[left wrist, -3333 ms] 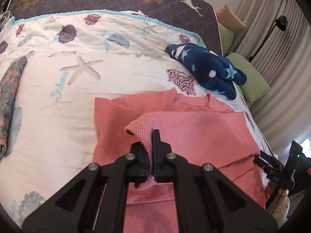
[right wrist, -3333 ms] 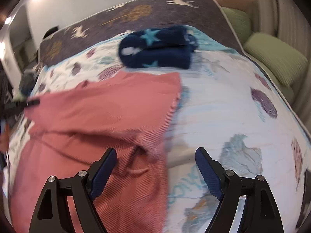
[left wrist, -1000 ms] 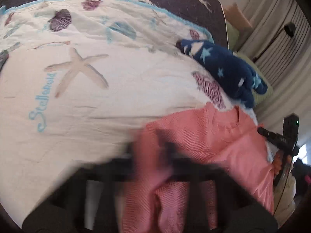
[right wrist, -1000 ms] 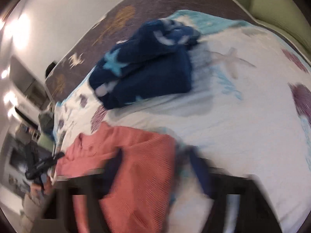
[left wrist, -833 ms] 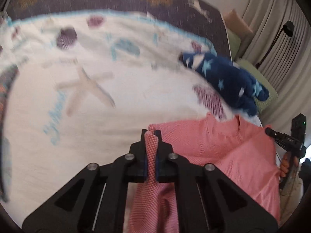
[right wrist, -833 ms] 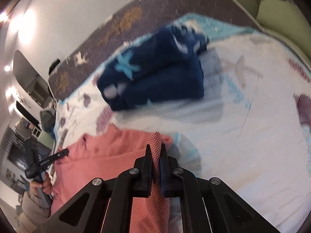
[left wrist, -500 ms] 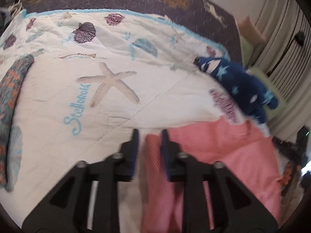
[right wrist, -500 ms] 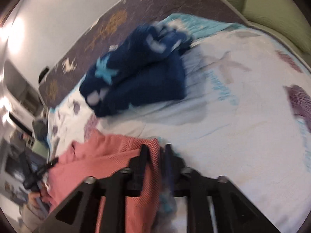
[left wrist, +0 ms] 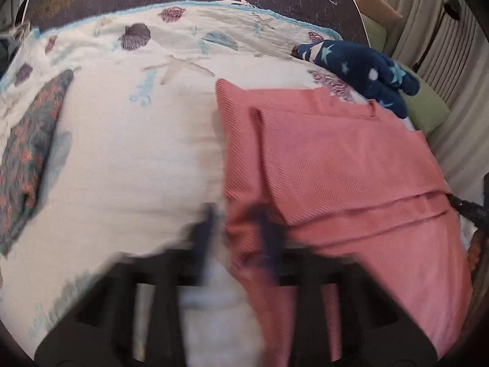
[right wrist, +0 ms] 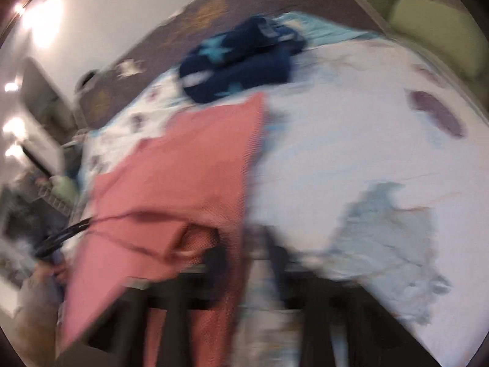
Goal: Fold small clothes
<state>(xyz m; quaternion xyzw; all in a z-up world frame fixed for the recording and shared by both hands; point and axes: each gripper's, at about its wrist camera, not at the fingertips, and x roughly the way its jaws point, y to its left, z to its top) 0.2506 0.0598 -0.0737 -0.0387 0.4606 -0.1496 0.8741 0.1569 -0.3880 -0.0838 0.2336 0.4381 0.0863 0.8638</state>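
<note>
Nearest the left wrist camera, the left gripper (left wrist: pixel 237 229) shows as a motion smear, its jaws apart and holding nothing, straddling the near-left edge of the pink garment (left wrist: pixel 336 165). The right gripper (right wrist: pixel 244 257) is blurred too; its jaws seem parted with the garment's right edge between or just beside them, though the blur leaves that unsure. The garment lies folded over on the quilt (left wrist: pixel 128 159), stretching toward one o'clock. Beyond it, at two o'clock, rests the navy star-print bundle (left wrist: pixel 360 70). One fold looks laid; next, both grippers must re-grip an edge for the following fold.
</note>
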